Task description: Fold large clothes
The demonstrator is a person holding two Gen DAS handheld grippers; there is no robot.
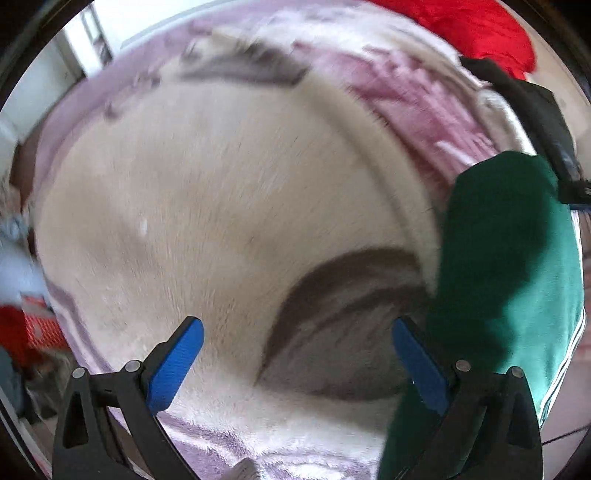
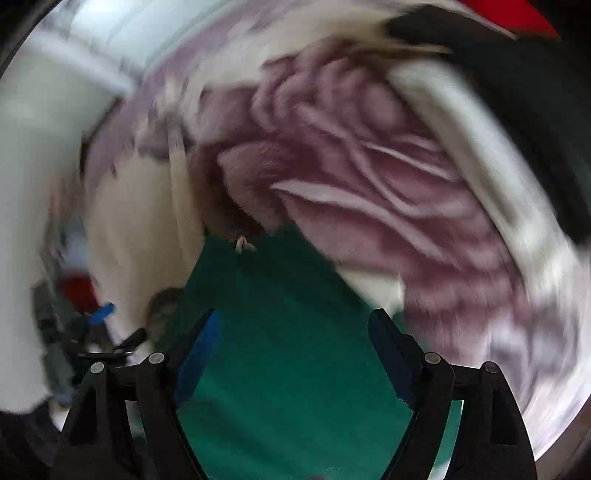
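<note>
A dark green garment (image 2: 288, 369) with white side stripes lies on the bed, blurred in the right wrist view. My right gripper (image 2: 295, 317) hangs open over it, nothing between its blue pads. In the left wrist view the same green garment (image 1: 517, 280) lies at the right, partly shadowed. My left gripper (image 1: 297, 332) stands open above a cream fleece blanket (image 1: 203, 203) with a brown curved band (image 1: 332, 295); its right pad is near the green garment's edge. It grips nothing.
A crumpled mauve fleece (image 2: 351, 166) lies beyond the green garment. Red cloth (image 1: 480, 26) sits at the far top right, with a black gripper body (image 1: 546, 122) below it. A lilac bed cover (image 1: 221, 450) lies underneath. Clutter and a red box (image 1: 37, 328) are at the left.
</note>
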